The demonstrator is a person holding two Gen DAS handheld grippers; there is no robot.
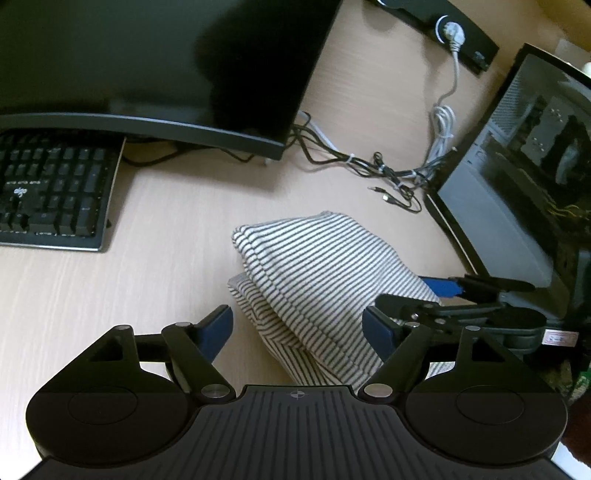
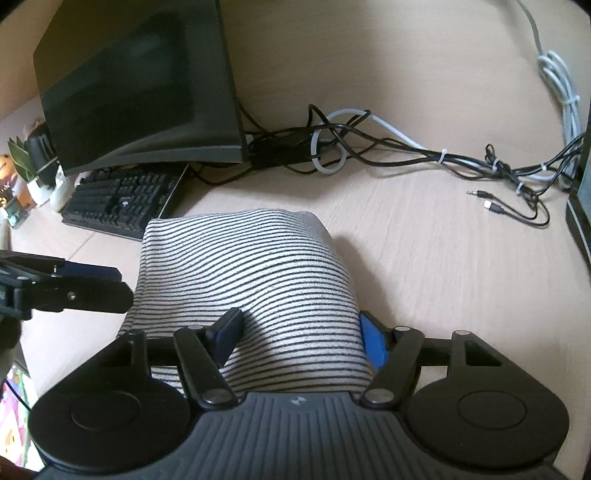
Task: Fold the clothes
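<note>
A grey-and-black striped garment (image 1: 325,280) lies folded in a thick bundle on the light wooden desk (image 1: 110,295). My left gripper (image 1: 297,328) straddles its near left end with the jaws open; the left blue pad (image 1: 218,328) stands clear of the cloth. In the right wrist view the same garment (image 2: 258,266) fills the gap of my right gripper (image 2: 301,336). Its jaws are spread, the left finger (image 2: 229,332) sits over the fabric and the right one is at the fold's edge. The left gripper (image 2: 123,284) shows at that view's left edge, the right gripper (image 1: 404,291) beside the bundle.
A dark monitor (image 1: 147,74) and a black keyboard (image 1: 51,192) stand behind on the left. Tangled cables (image 1: 369,166) run across the back to a computer case (image 1: 517,166) on the right. A power strip (image 1: 454,29) sits on the wall. Small plants (image 2: 22,162) are far left.
</note>
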